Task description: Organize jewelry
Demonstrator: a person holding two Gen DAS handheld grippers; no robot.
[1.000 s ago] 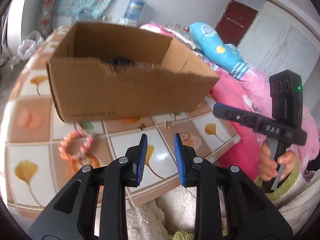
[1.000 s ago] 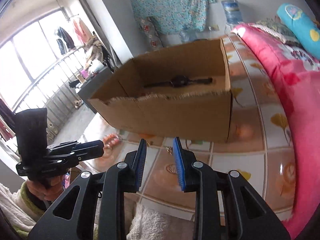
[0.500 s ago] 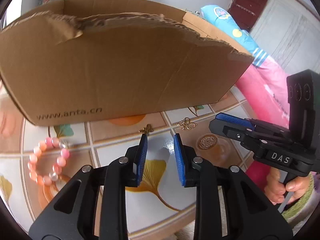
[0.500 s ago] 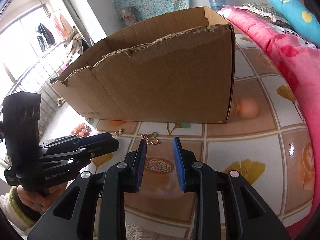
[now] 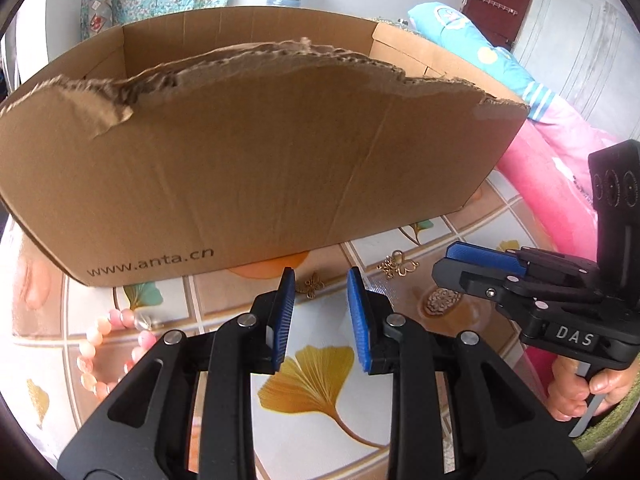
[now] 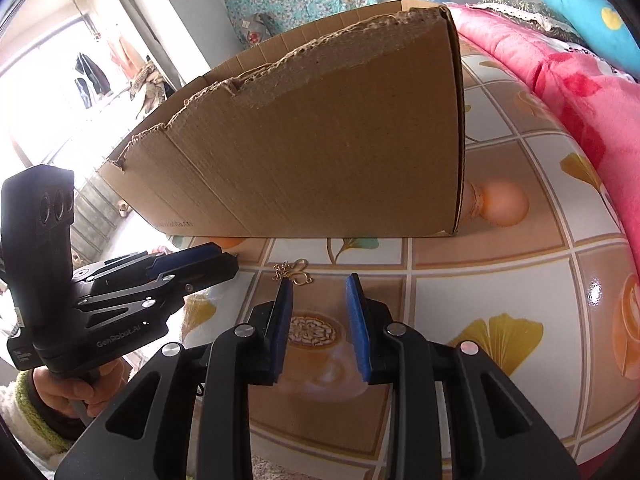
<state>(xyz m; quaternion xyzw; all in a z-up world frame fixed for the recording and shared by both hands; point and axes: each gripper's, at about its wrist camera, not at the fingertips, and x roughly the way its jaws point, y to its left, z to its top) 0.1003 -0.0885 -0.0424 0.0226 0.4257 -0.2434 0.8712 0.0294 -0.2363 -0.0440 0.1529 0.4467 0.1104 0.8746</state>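
A torn cardboard box (image 5: 256, 168) stands on the tiled table; it also shows in the right wrist view (image 6: 320, 152). A small gold butterfly charm (image 5: 313, 285) lies just ahead of my open, empty left gripper (image 5: 321, 280). A gold chain piece (image 5: 397, 266) lies to its right, and shows in the right wrist view (image 6: 294, 274) just ahead of my open, empty right gripper (image 6: 319, 284). A pink bead bracelet (image 5: 108, 350) lies at the left. The right gripper (image 5: 472, 264) appears in the left view, the left gripper (image 6: 192, 264) in the right view.
The table (image 5: 312, 380) has a glossy tile-pattern cover with ginkgo leaves and coffee cups. A pink quilt (image 6: 560, 80) and a blue pillow (image 5: 480, 52) lie at the right. The table's front edge is close below both grippers.
Both grippers have moved forward and down toward the table in front of the box. The box now fills the view and the gold pieces sit just ahead of the fingertips.
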